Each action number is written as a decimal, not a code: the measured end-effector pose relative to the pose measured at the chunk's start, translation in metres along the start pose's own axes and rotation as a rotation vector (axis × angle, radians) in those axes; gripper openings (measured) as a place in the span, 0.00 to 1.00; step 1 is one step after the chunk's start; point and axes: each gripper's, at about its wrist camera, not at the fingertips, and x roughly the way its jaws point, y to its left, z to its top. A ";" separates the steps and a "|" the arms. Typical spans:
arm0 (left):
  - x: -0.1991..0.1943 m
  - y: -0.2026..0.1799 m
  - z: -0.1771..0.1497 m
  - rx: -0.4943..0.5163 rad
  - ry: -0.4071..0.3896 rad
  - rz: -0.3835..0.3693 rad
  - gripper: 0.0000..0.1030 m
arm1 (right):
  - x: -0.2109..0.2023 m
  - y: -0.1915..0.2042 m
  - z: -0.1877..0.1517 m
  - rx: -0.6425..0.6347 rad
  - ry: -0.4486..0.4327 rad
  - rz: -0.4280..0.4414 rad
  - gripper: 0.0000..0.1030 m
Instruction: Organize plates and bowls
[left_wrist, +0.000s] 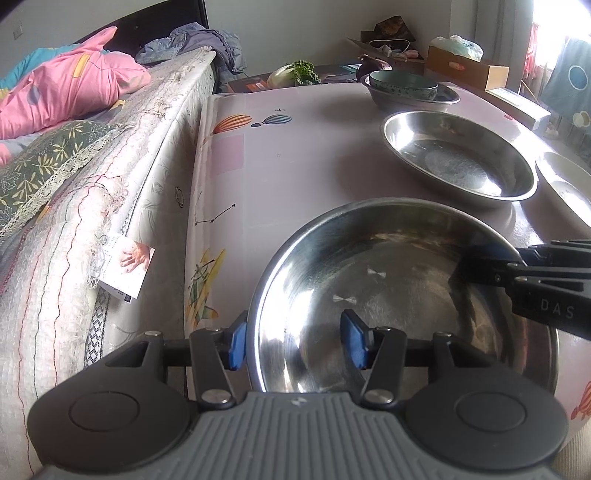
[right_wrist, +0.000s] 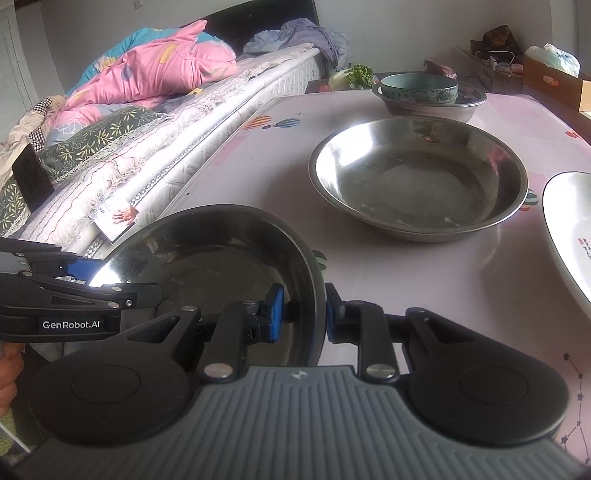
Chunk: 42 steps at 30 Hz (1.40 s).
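A steel plate (left_wrist: 399, 295) lies near the table's front left corner. My left gripper (left_wrist: 295, 341) is open, its fingers straddling the plate's left rim with a wide gap. My right gripper (right_wrist: 304, 314) straddles the same plate's (right_wrist: 207, 258) right rim, pads close on it. A second steel plate (left_wrist: 458, 155) (right_wrist: 417, 177) sits behind it. A teal bowl (left_wrist: 402, 84) (right_wrist: 419, 86) rests inside a steel basin (right_wrist: 432, 105) at the far end. A white plate (left_wrist: 569, 184) (right_wrist: 569, 221) is at the right edge.
The pink patterned tablecloth (left_wrist: 295, 155) covers the table. A bed with a mattress (left_wrist: 122, 177) and pink quilt (left_wrist: 66, 85) runs along the left side. Vegetables (left_wrist: 295, 72) and cardboard boxes (left_wrist: 465, 68) stand beyond the far end.
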 end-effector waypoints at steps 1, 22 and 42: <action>-0.001 -0.001 0.000 0.002 -0.002 0.002 0.51 | -0.001 0.000 0.000 0.002 0.001 -0.002 0.22; -0.012 -0.004 0.000 -0.004 -0.022 -0.007 0.51 | -0.013 -0.003 -0.001 0.034 -0.006 -0.001 0.22; -0.021 -0.007 0.002 -0.011 -0.038 -0.023 0.51 | -0.024 -0.006 -0.002 0.058 -0.013 -0.004 0.22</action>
